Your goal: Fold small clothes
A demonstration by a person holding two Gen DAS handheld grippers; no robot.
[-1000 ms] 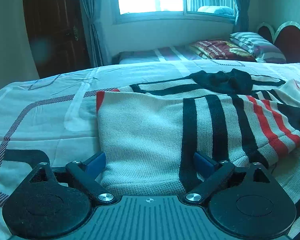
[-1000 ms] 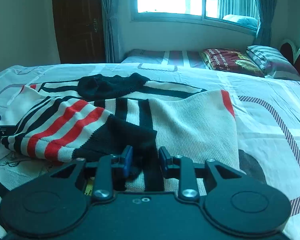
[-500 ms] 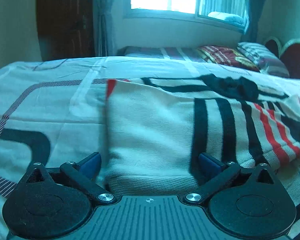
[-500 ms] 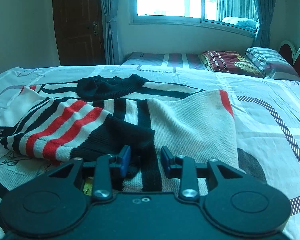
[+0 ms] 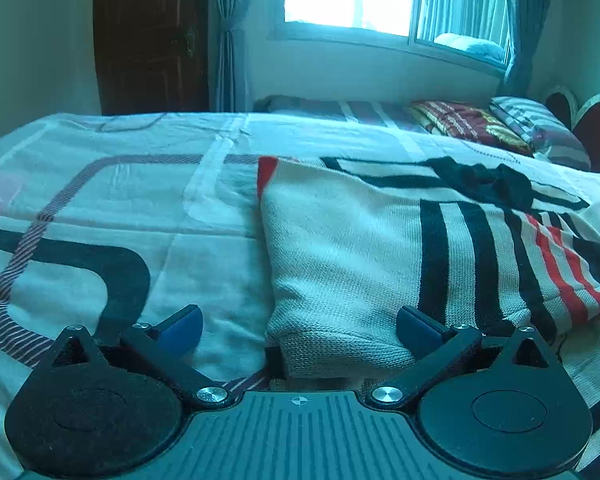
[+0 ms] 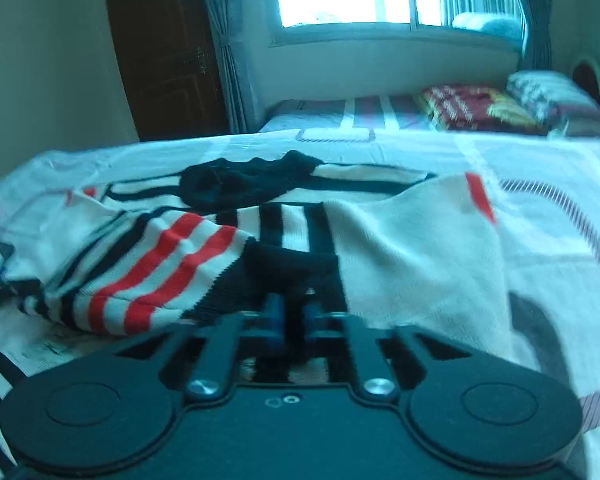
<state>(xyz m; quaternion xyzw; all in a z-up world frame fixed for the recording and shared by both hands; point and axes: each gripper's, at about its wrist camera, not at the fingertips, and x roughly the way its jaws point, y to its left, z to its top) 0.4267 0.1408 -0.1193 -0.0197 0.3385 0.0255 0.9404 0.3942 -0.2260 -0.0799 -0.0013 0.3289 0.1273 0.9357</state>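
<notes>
I am seeing the cream knit sweater with black and red stripes (image 5: 380, 264) lying on the patterned bed (image 5: 100, 200). My left hand-held gripper (image 5: 298, 326) is gaping wide at its hem; my right hand-held gripper (image 6: 293, 316) is pinching its black cuff (image 6: 288, 276). Pillows (image 5: 500, 124) are lying beyond.

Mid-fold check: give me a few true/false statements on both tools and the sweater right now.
1. The left tool is wide open. True.
2. The right tool is wide open. False: its fingers are nearly together on the sweater hem.
3. The sweater lies on a wooden table. False: it lies on the bedsheet.
4. The sweater has red stripes. True.
5. The left tool straddles the sweater's hem corner. True.
</notes>
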